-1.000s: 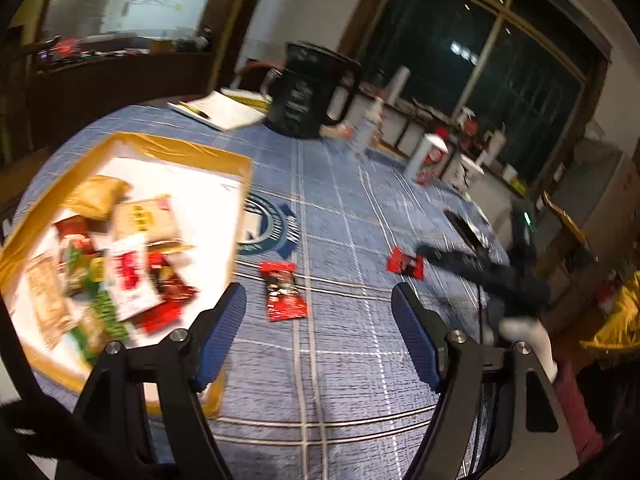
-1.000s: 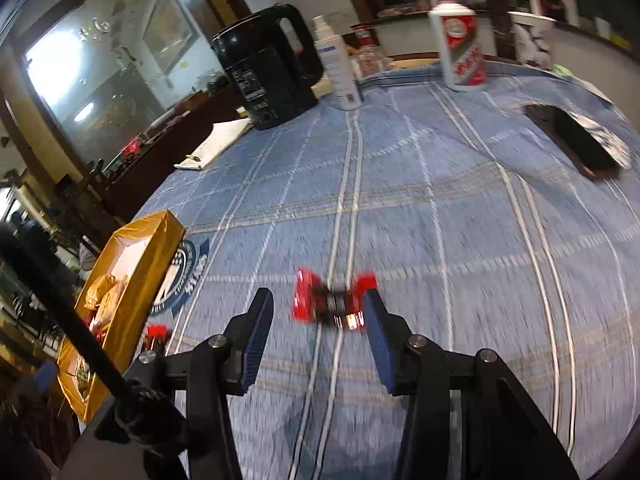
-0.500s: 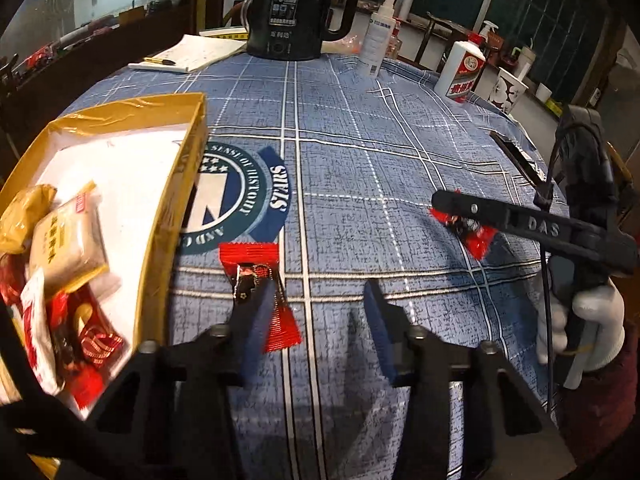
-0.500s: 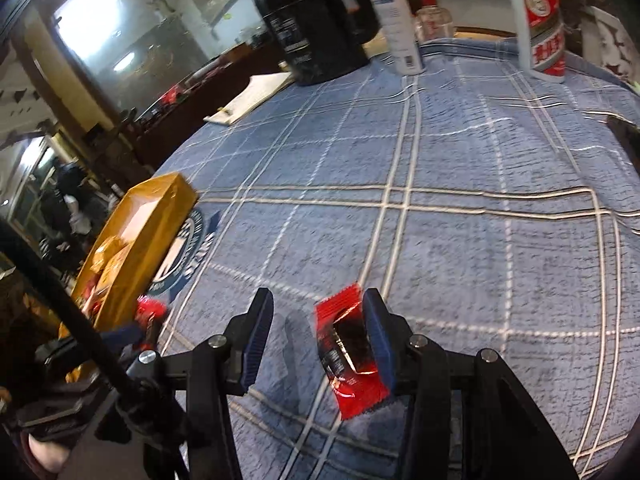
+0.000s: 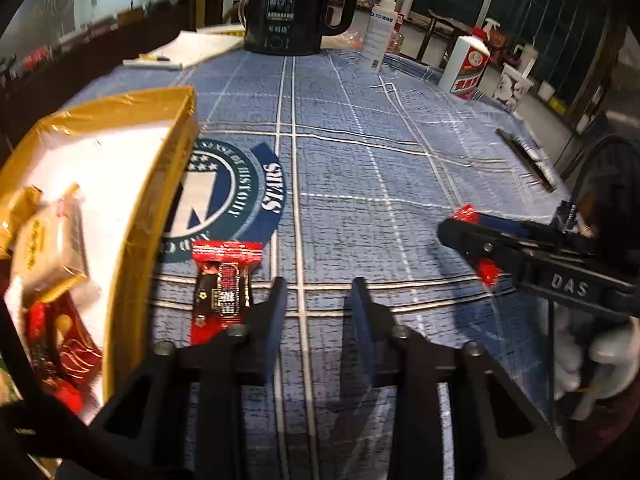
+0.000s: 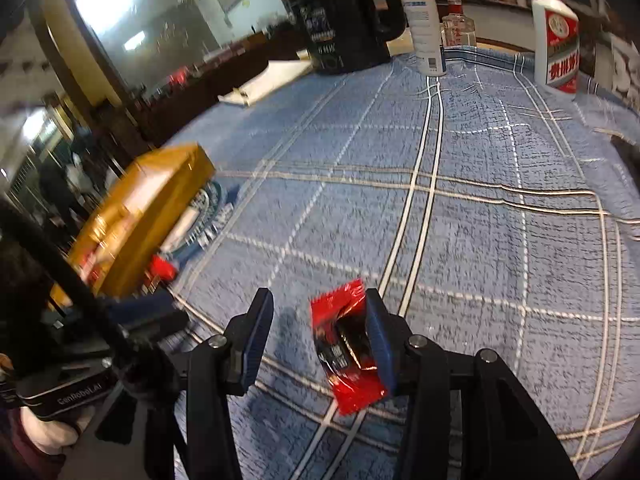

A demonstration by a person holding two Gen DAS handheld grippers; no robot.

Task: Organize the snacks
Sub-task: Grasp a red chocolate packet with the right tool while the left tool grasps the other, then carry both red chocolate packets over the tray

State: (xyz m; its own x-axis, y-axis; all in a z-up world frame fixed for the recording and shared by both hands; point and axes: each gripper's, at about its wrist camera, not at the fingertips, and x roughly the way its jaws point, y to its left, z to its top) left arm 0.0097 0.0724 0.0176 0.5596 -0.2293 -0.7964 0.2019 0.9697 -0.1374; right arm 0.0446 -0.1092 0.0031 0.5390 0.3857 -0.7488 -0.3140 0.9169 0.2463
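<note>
A gold-rimmed tray (image 5: 136, 240) with several wrapped snacks stands at the left of the blue checked cloth. In the left wrist view a red and black snack packet (image 5: 224, 280) lies flat beside the tray, just outside the left finger of my left gripper (image 5: 318, 312). Its jaws are closing, with only bare cloth between them. In the right wrist view a second red packet (image 6: 344, 344) sits between the fingers of my right gripper (image 6: 318, 324), leaning on the right finger. The left finger stands apart from it.
At the far edge stand a black kettle (image 5: 296, 8), a white spray bottle (image 5: 380, 36), a white and red bottle (image 5: 466, 64) and a notepad (image 5: 184, 50). A dark flat object (image 5: 524, 160) lies at the right. A white-gloved hand (image 5: 600, 364) holds the right gripper.
My left gripper has dropped toward the cloth and its jaws have narrowed, ending to the right of the packet. My right gripper has moved over the second packet, which now sits between its fingers.
</note>
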